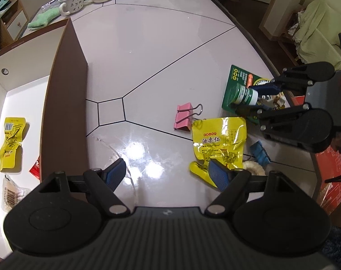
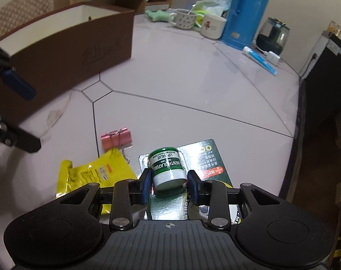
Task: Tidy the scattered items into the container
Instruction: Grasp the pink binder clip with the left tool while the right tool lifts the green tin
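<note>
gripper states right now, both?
Left gripper: open, empty, above the table.
Right gripper: closed on the carded lip salve jar.

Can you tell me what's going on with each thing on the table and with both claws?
Right claw: shut on the lip salve pack.
Lip salve pack: gripped on its jar bubble.
Left claw: open, empty.
Brown box: open-topped, snacks inside.
Yellow snack packet: crumpled on the table.
Pink binder clip: lying flat, untouched.
</note>
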Tool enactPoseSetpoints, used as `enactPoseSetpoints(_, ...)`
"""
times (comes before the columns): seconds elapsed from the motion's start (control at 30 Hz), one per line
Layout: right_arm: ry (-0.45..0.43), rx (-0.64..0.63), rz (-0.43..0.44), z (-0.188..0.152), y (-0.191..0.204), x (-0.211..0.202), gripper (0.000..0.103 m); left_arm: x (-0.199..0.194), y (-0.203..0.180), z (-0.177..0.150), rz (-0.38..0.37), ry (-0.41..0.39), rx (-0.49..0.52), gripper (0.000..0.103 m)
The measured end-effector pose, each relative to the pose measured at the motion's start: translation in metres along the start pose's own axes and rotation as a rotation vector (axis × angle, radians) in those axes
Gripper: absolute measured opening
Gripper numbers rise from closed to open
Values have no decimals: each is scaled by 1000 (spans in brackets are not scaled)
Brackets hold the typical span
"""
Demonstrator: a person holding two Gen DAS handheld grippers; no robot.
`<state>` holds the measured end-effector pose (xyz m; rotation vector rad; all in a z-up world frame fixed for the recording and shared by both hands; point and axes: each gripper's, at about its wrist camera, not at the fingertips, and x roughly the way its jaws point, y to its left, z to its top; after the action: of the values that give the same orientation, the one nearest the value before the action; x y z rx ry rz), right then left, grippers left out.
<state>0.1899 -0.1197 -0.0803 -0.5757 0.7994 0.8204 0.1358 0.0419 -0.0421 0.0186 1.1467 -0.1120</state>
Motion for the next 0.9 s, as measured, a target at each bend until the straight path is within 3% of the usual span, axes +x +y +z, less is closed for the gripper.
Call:
enactPoseSetpoints(0.47,-78,193,-18,-3,-27,-44,33,25,-11,18,-35,-23,49,77)
enactPoseSetpoints(0.9,-82,319,-45,-17,-56,-66,33,54,-22,37,-53,-27,106,59)
